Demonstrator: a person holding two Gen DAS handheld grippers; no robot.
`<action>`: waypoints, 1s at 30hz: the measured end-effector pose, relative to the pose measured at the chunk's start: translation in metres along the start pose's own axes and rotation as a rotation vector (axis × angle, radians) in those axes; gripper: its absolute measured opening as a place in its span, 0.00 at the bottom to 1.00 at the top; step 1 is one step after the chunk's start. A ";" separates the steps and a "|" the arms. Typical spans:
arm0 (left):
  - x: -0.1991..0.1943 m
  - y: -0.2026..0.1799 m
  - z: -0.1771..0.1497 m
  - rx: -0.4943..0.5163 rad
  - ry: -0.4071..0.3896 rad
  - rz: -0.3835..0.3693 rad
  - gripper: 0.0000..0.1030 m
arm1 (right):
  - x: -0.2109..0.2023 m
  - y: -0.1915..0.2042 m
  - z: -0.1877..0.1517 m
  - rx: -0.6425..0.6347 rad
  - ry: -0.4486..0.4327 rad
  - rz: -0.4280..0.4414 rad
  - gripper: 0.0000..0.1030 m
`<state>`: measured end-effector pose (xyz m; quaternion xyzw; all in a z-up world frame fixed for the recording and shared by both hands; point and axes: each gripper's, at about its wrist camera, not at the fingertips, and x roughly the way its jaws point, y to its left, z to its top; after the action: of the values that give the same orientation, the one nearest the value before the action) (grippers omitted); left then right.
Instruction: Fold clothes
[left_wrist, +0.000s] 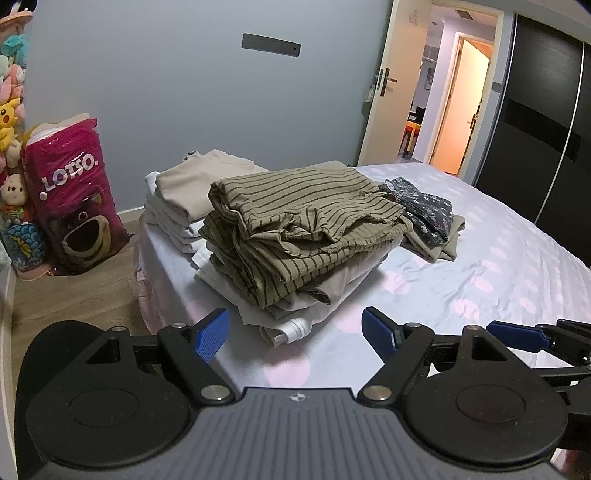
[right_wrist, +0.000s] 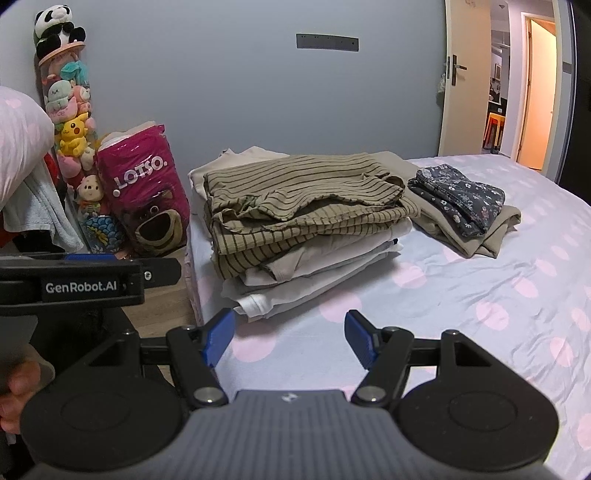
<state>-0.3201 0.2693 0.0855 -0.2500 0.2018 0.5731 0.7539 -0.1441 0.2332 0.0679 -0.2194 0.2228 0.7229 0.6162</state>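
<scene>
While both stand empty, folded clothes pile (left_wrist: 295, 236) beyond left tool (left_wrist: 295, 334).

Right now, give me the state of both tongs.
Left tongs: open, holding nothing.
Right tongs: open, holding nothing.

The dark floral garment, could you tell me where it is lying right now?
In both wrist views the dark floral garment lies folded on a beige garment, right of the striped shirt topping the main pile.
</scene>
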 end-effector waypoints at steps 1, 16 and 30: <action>0.000 0.000 0.000 0.001 0.001 -0.001 0.76 | 0.000 0.000 0.000 0.000 -0.001 0.001 0.67; -0.002 0.000 -0.001 -0.001 0.012 -0.002 0.76 | -0.004 0.001 -0.002 0.010 -0.009 0.020 0.67; 0.000 -0.001 -0.003 0.001 0.028 0.003 0.76 | -0.004 0.004 -0.002 0.009 -0.010 0.028 0.67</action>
<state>-0.3194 0.2675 0.0834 -0.2573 0.2128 0.5707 0.7502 -0.1469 0.2280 0.0692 -0.2099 0.2260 0.7317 0.6079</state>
